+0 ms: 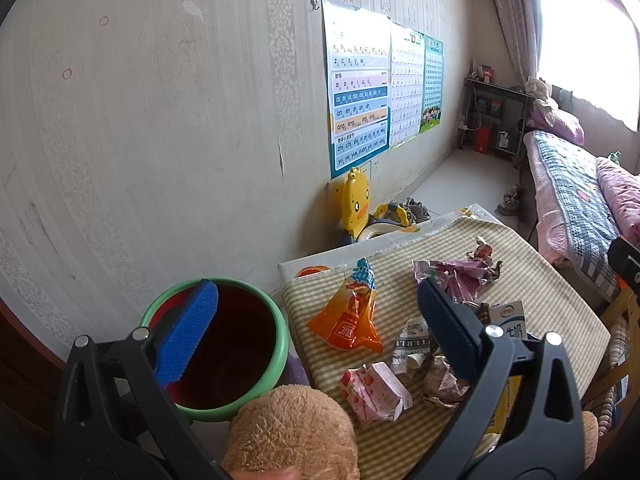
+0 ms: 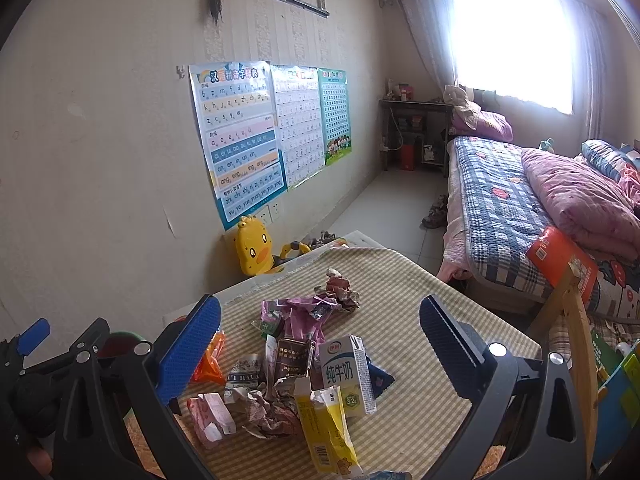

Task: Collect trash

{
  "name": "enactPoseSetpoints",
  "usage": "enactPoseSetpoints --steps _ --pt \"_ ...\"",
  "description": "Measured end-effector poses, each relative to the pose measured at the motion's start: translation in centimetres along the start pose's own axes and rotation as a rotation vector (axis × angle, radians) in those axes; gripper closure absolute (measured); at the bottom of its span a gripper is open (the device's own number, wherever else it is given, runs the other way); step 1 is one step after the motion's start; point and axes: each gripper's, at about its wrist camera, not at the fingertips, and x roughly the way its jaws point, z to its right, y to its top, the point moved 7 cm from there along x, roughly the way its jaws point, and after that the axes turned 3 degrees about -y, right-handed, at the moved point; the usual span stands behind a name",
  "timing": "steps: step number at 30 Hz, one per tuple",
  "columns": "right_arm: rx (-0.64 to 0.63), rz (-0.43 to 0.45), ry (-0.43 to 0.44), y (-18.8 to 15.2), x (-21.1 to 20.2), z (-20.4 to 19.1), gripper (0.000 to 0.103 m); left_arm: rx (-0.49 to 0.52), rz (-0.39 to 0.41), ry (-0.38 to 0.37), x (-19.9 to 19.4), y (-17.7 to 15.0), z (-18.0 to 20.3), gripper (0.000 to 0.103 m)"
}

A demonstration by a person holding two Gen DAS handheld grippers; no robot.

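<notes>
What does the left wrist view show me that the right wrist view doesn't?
Only the left wrist view shows the full mouth of the green-rimmed bin and the brown plush toy. Only the right wrist view shows the torn yellow carton and the whole milk carton. Both show the orange snack wrapper, the pink crumpled carton, the striped tablecloth and open, empty hand-held grippers: left, right.

My right finger (image 1: pixel 452 328) covers most of the milk carton (image 1: pixel 510 320); the plush toy (image 1: pixel 292 436) runs off the bottom edge, and shelf (image 2: pixel 416 136) items blur.
</notes>
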Motion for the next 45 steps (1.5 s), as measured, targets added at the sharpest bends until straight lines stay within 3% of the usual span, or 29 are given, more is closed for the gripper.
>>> enactPoseSetpoints --steps 18,26,34,40,42,45 --pt "-0.001 -0.012 -0.010 -0.4 0.3 0.4 0.007 -0.031 0.032 -0.009 0.2 0.0 -0.7 0.005" --pt "-0.041 -0.063 -0.081 -2.2 2.6 1.7 0.007 0.101 -0.152 -0.047 4.3 -5.0 1.4 0.005" --pt "-0.058 -0.161 -0.096 -5.2 4.9 4.0 0.007 0.107 -0.355 -0.178 9.0 -10.4 4.7 0.006" --pt "-0.015 -0.279 -0.035 -7.8 6.6 5.3 0.007 0.153 -0.479 -0.209 11.9 -13.8 7.1 0.021" --pt "-0.009 -0.314 -0.021 -8.8 7.0 5.4 0.007 0.160 -0.517 -0.206 12.5 -15.0 7.2 0.033" --pt "-0.012 -0.371 0.010 -10.7 7.7 5.2 0.007 0.180 -0.505 -0.205 12.4 -15.2 7.1 0.046"
